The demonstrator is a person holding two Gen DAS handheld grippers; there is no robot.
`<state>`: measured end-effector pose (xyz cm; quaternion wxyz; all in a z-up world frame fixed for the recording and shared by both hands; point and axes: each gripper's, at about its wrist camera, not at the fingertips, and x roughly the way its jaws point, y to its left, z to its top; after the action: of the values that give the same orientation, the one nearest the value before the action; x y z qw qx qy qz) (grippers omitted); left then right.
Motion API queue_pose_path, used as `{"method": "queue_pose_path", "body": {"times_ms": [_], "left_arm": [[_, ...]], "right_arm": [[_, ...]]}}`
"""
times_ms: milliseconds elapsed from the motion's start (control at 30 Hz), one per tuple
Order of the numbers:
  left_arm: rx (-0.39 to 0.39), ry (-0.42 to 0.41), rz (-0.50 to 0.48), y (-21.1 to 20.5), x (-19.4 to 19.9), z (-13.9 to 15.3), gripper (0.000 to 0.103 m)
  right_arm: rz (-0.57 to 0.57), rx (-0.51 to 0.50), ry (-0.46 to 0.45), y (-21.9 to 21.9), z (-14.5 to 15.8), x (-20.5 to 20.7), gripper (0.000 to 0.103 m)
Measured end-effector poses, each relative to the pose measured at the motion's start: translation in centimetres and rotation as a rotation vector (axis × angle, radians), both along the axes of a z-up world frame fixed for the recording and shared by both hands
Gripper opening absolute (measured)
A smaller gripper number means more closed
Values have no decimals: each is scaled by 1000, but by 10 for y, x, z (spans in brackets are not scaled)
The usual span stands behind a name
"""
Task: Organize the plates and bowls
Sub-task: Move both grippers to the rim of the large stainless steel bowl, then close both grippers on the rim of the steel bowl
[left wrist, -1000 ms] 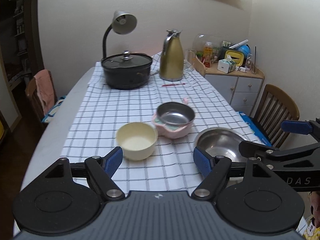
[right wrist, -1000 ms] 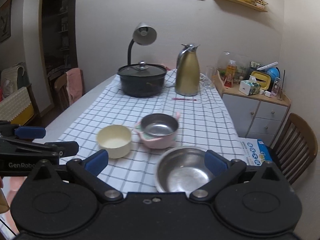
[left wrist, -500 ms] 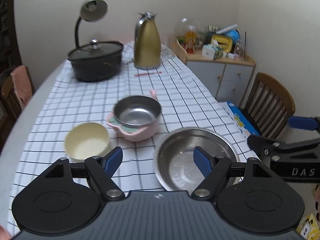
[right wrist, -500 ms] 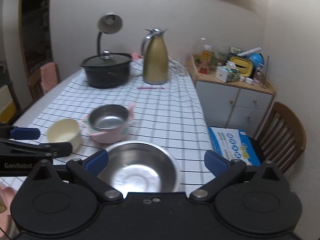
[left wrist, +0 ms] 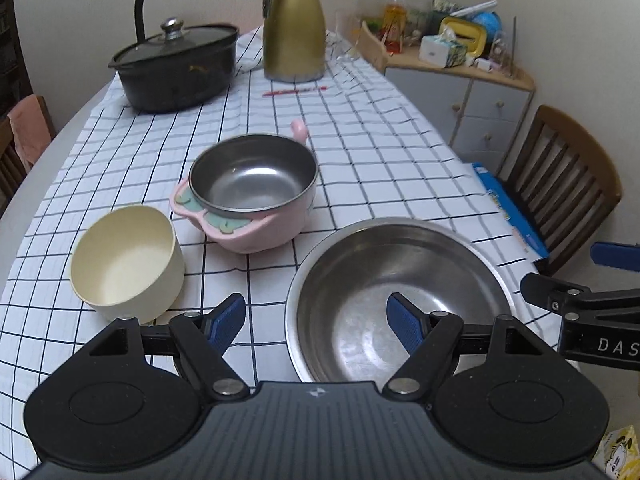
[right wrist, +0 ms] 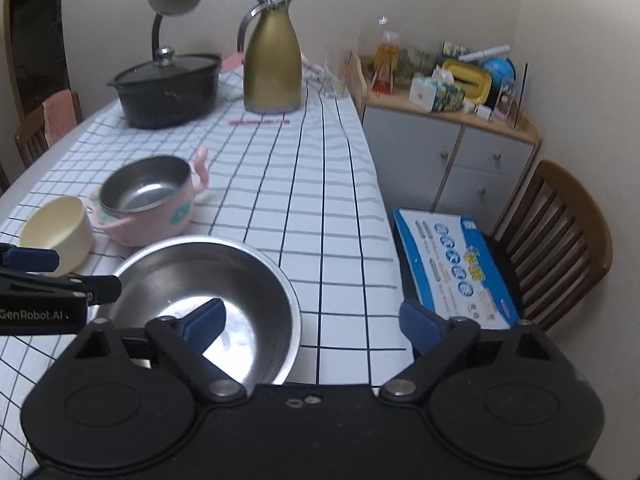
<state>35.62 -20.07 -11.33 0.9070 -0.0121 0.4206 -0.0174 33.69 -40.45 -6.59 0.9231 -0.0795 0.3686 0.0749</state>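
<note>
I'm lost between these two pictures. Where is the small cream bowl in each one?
Left wrist view: the cream bowl sits lower left, near the left jaw, left of the pink pot.
Right wrist view: the cream bowl is at the far left edge, again left of the pink pot.
Shared landmark: the gold jug stands at the table's far end.

right gripper [left wrist: 600, 280] side: "DAS", white letters, rest runs off the edge of the shot
left gripper [right wrist: 40, 276] side: "GenRobot.AI", white on black
blue box [right wrist: 452, 264] by the chair: has print and round icons, way too small to read
</note>
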Motion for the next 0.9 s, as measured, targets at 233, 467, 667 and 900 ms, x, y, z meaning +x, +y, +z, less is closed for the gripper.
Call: {"method": "queue_pose_path", "body": {"times_ms": [233, 467, 667, 900], "left_arm": [[3, 59, 4, -3, 17, -21, 77], [23, 88, 12, -5, 28, -33, 76], [23, 116, 19, -6, 35, -39, 59], [53, 130, 30, -9, 35, -42, 37]], "right_arm": [[-24, 31, 114, -6, -28, 25, 76], [-24, 58, 178, -5, -46, 36, 63], [-33, 73, 201, -4, -51, 40, 50], [-51, 76, 211, -3, -53, 41, 37]]}}
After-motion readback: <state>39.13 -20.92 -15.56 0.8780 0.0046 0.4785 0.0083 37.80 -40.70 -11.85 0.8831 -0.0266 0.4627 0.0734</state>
